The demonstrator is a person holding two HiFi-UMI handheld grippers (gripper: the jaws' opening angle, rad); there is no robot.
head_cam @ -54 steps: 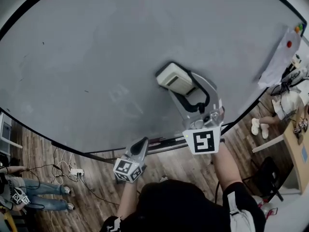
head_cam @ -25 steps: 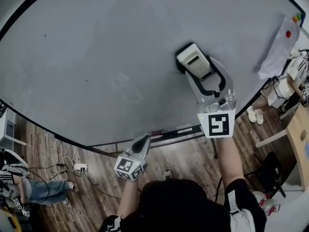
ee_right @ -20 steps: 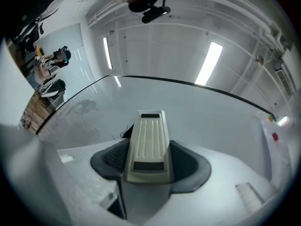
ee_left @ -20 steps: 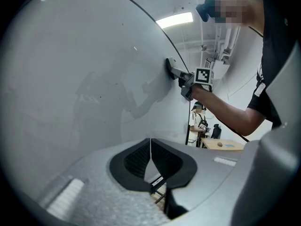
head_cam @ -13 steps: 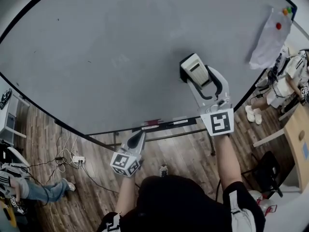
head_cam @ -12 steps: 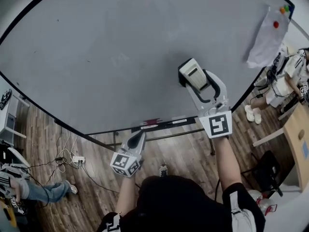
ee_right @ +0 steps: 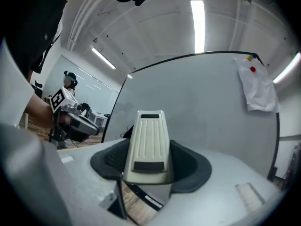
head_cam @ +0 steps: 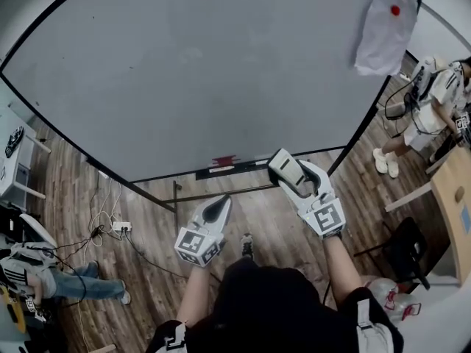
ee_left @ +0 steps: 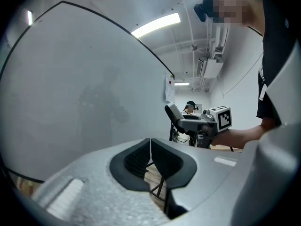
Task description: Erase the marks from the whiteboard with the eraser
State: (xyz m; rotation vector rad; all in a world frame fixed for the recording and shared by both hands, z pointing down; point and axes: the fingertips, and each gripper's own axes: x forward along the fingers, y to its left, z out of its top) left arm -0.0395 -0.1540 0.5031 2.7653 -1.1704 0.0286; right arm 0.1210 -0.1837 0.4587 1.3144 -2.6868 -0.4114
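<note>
Nearest to the camera, the person's two forearms reach forward. The left gripper (head_cam: 219, 205) is held low over the brown wooden plank floor (head_cam: 147, 212). In its own view, the left gripper (ee_left: 150, 158) has its dark ribbed pads pressed together, with nothing between them.

The right gripper (head_cam: 285, 172) is a little further forward and to the right. Its jaws are clamped on a cream-coloured plastic eraser (head_cam: 284, 169) with a ribbed back. In the right gripper view, the eraser (ee_right: 149, 140) stands between the two pads of the right gripper (ee_right: 149, 166) and sticks out past them toward the board. From the head view, the eraser is under the lower edge of the board, not on its surface.

Behind the grippers is a narrow black tray (head_cam: 246, 168) at the bottom edge of the board, with a small red thing (head_cam: 223, 160) on it. Above it rises the large grey-white whiteboard in a black frame (head_cam: 206, 72). In the left gripper view, faint grey smears show on the whiteboard (ee_left: 101, 98).

At the upper right corner of the board hangs a white crumpled sheet (head_cam: 383, 24) with small coloured dots. Beyond the right edge of the board sits another person in white clothes (head_cam: 438, 90).
</note>
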